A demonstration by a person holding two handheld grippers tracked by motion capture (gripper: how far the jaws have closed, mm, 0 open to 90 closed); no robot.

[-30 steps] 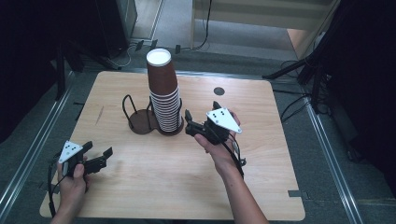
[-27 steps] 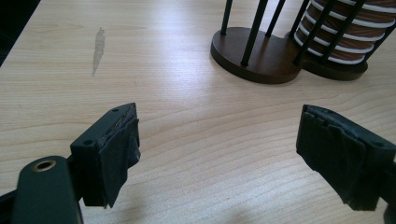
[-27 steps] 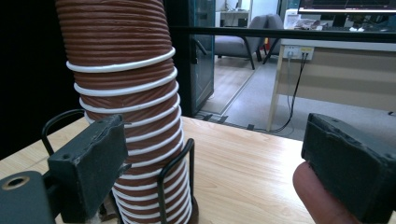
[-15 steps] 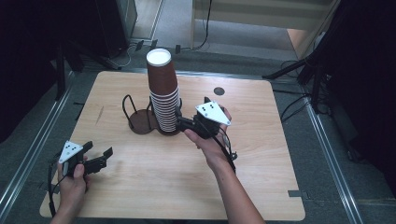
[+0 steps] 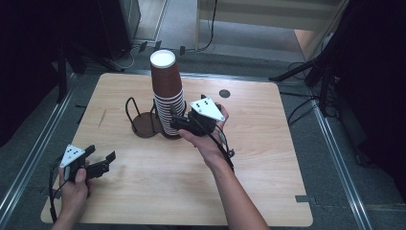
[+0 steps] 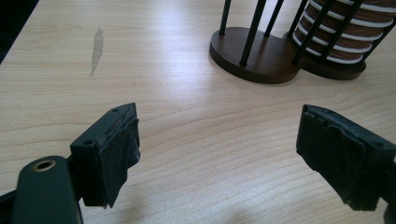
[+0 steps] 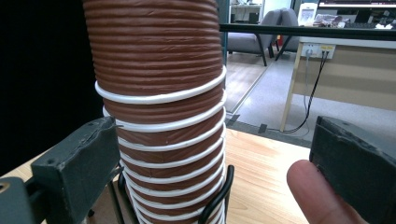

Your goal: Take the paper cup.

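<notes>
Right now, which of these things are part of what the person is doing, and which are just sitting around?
Part of the job:
- stack of brown paper cups
- black wire cup holder the stack stands in
- right gripper, jaws just opened, either side of the stack

Just there:
- left gripper, open, resting over the table
- dark round spot on the tabletop

table: light wood top [image 5: 268, 182], grey streak [image 6: 97, 46] near left
on it: dark cup rack [image 5: 143, 125], 1 cup stack [image 5: 167, 96]
</notes>
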